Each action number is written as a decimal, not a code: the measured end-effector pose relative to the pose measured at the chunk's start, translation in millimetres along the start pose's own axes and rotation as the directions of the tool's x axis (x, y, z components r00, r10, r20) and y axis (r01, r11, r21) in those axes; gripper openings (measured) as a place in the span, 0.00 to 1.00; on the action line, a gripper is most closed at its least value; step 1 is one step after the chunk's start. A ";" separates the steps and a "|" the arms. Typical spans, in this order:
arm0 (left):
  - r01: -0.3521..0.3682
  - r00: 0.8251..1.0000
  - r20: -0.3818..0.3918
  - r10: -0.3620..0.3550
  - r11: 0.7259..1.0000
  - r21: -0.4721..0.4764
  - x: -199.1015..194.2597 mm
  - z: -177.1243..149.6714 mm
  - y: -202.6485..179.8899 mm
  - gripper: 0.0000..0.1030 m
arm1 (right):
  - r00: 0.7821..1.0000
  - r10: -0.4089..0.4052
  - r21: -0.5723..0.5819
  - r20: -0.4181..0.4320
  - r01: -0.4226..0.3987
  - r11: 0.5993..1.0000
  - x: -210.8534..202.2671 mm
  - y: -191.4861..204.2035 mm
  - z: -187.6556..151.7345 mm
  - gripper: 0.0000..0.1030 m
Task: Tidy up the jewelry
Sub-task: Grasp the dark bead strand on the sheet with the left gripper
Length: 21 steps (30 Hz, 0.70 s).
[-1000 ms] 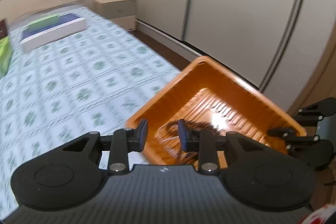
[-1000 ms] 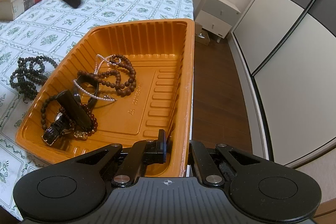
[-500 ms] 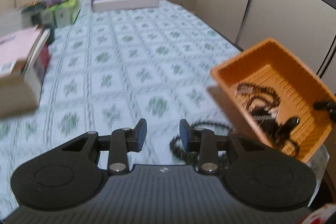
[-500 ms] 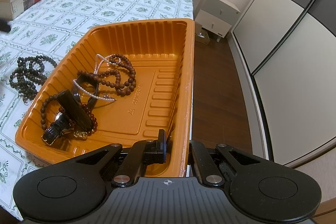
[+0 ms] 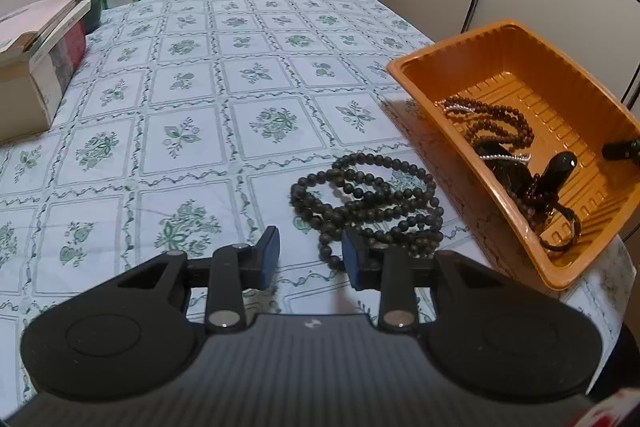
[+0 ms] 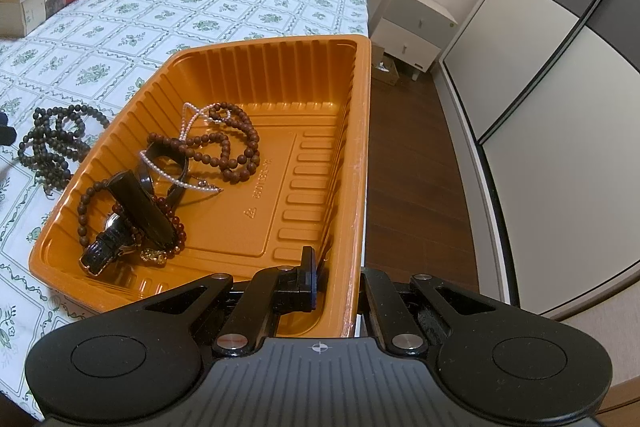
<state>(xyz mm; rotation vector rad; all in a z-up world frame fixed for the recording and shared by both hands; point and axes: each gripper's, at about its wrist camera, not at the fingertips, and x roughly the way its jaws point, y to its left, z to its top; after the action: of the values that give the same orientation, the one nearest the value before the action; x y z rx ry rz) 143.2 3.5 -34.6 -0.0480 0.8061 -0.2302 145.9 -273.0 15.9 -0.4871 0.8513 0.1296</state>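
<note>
Now, left wrist view: left gripper (image 5: 308,259) is hovering with jaws parted and empty, just short of the coiled dark bead necklace (image 5: 368,203) lying on the floral tablecloth (image 5: 180,99) beside the ribbed orange plastic tray (image 5: 496,167). Right wrist view: right gripper (image 6: 336,283) is pinching the tray (image 6: 360,155) rim, jaws clamped; brown beads (image 6: 232,147), pearl strand (image 6: 180,163) and glossy black watch (image 6: 108,243) are sitting inside; the dark necklace (image 6: 52,143) is lying just outside it.

Right tool (image 6: 336,287): clamped on the near right wall of the orange tray (image 6: 360,147).
Tray contents: brown bead strand (image 6: 236,147), pearl chain (image 6: 176,175), watch (image 6: 112,239).
Counter (image 6: 120,27): dark bead necklace (image 6: 52,143) left of the tray.
</note>
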 end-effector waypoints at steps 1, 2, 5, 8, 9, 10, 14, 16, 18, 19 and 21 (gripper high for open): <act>-0.001 1.000 0.003 0.001 1.000 0.009 1.6 -0.6 -2.8 0.29 | 1.000 0.000 0.000 0.000 0.000 1.000 0.0 0.0 0.0 0.04; -0.001 1.000 0.005 0.001 1.000 0.013 3.5 -0.8 -4.6 0.29 | 1.000 0.000 0.000 0.000 0.000 1.000 0.2 -0.2 0.0 0.04; -0.008 1.000 0.003 0.008 1.000 0.027 11.5 -1.7 -9.4 0.29 | 1.000 0.001 0.000 0.000 -0.001 1.000 0.2 0.0 0.0 0.04; -0.022 1.000 -0.001 0.022 0.999 0.042 19.5 -3.0 -10.8 0.29 | 1.000 0.001 0.000 -0.001 -0.001 1.000 0.3 0.0 0.2 0.04; -0.026 1.000 -0.004 0.026 0.999 0.043 22.3 -3.6 -10.7 0.28 | 1.000 0.001 0.001 -0.001 -0.001 1.000 0.5 0.0 0.1 0.04; -0.028 1.000 -0.007 0.028 0.998 0.048 24.7 -4.6 -11.2 0.26 | 1.000 0.000 0.000 -0.001 0.000 1.000 0.5 0.0 0.1 0.04; -0.049 0.999 -0.003 0.049 0.994 0.095 25.8 -6.0 -13.9 0.06 | 1.000 0.001 0.001 -0.002 -0.001 1.000 0.5 -0.1 -0.6 0.04; -0.046 0.999 -0.012 0.048 0.994 0.095 22.0 -4.5 -10.8 0.06 | 1.000 0.001 0.001 -0.002 -0.001 1.000 0.7 -0.2 -0.4 0.04; -0.062 0.998 0.001 0.062 0.992 0.113 13.8 -1.7 -8.7 0.06 | 1.000 0.000 0.001 -0.002 0.000 1.000 0.6 -0.1 -0.5 0.04; -0.068 0.998 0.014 0.067 0.990 0.122 8.3 0.5 -7.1 0.06 | 1.000 0.000 0.001 -0.001 0.000 1.000 0.6 -0.2 -0.4 0.04; -0.077 0.997 0.040 0.073 0.989 0.123 -5.2 7.1 -1.0 0.06 | 1.000 0.000 0.001 -0.001 0.000 1.000 0.6 -0.1 -0.5 0.04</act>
<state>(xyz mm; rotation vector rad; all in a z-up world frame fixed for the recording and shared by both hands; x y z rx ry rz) 144.7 3.4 -25.9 0.0952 0.7554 -0.2074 146.0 -273.3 15.2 -0.4867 0.8524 0.1291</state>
